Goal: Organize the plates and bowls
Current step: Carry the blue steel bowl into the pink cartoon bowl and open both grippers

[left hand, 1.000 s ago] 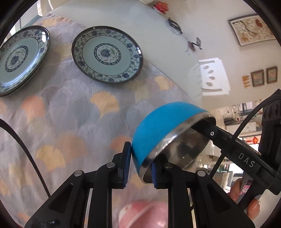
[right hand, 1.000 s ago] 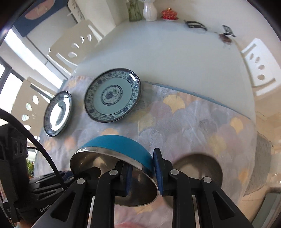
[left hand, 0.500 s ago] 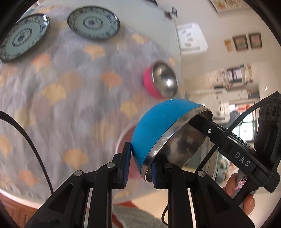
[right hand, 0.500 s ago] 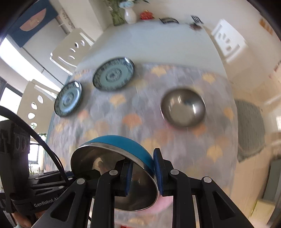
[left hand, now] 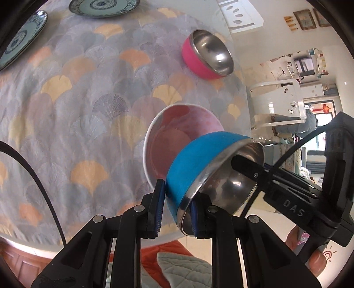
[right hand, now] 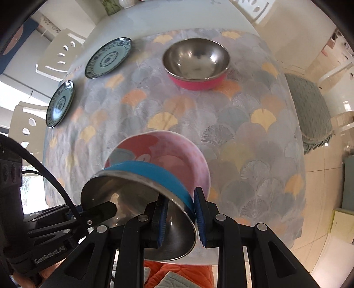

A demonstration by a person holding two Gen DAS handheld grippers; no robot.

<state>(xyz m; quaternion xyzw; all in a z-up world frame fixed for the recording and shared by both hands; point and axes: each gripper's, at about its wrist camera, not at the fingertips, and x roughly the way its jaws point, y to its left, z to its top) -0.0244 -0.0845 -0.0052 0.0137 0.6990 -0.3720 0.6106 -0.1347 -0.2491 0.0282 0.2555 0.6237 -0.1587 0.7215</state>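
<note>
Because a wide, slippery rim needs two grips, the left gripper and right gripper each have their jaws pinching the blue steel-lined bowl, tilted above the pink ceramic bowl by the bench's near edge, likely for nesting.

You've got three bowls in view: one blue bowl at lower centre, one pink ceramic bowl mid-frame, one pink steel bowl upper right. Two patterned plates, first plate and second plate, upper left.
</note>
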